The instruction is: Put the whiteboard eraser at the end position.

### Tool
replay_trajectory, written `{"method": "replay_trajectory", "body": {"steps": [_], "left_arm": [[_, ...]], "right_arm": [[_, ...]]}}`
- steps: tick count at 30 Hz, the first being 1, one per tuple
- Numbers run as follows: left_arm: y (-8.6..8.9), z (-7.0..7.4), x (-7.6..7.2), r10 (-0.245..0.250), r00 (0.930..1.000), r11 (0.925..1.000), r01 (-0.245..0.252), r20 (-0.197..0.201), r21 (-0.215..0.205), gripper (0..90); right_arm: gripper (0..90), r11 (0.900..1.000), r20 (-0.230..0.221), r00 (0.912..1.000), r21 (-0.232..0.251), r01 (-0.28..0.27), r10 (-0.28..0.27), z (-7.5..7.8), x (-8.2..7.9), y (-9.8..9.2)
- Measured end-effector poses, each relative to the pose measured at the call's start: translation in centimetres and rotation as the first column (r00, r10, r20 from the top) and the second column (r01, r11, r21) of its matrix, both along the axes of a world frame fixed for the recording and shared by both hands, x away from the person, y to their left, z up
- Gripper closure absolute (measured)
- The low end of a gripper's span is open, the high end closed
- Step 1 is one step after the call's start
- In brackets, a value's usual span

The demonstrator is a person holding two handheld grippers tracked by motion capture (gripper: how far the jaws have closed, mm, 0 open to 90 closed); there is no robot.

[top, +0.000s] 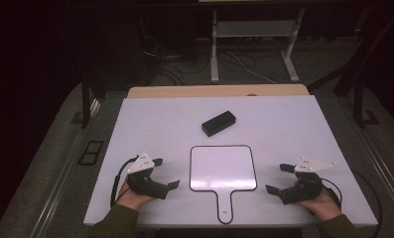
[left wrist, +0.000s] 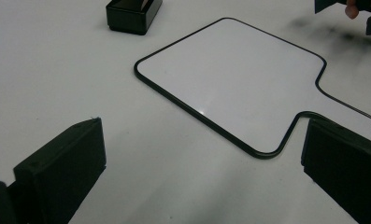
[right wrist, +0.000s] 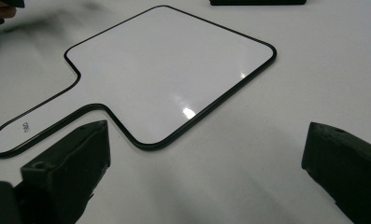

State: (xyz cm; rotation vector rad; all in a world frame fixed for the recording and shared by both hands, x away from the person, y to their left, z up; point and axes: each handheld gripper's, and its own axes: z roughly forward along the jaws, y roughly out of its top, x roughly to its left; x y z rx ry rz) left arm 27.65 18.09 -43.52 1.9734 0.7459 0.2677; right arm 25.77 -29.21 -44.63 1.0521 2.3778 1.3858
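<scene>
A white paddle-shaped board with a black rim lies flat near the table's front, its handle pointing toward the person; it also lies ahead in the left gripper view and the right gripper view. A black rectangular block rests behind it, seen at the top in the left gripper view. My left gripper rests on the table left of the board, open and empty. My right gripper rests right of the board, open and empty. Both sets of jaws stand wide apart.
The white tabletop has bare room on both sides and behind the board. Beyond its far edge stand desk legs and loose cables on a dark floor.
</scene>
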Motion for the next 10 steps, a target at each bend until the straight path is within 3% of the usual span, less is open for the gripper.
{"method": "replay_trajectory", "body": {"steps": [10], "left_arm": [[-0.12, -0.10, 0.05, -0.010, 0.9999, 0.9999, 0.010, -0.012, 0.007, 0.0]], "right_arm": [[0.3, 1.000, -0.001, 1.0000, 0.001, -0.001, 0.001, -0.03, 0.02, -0.01]]}}
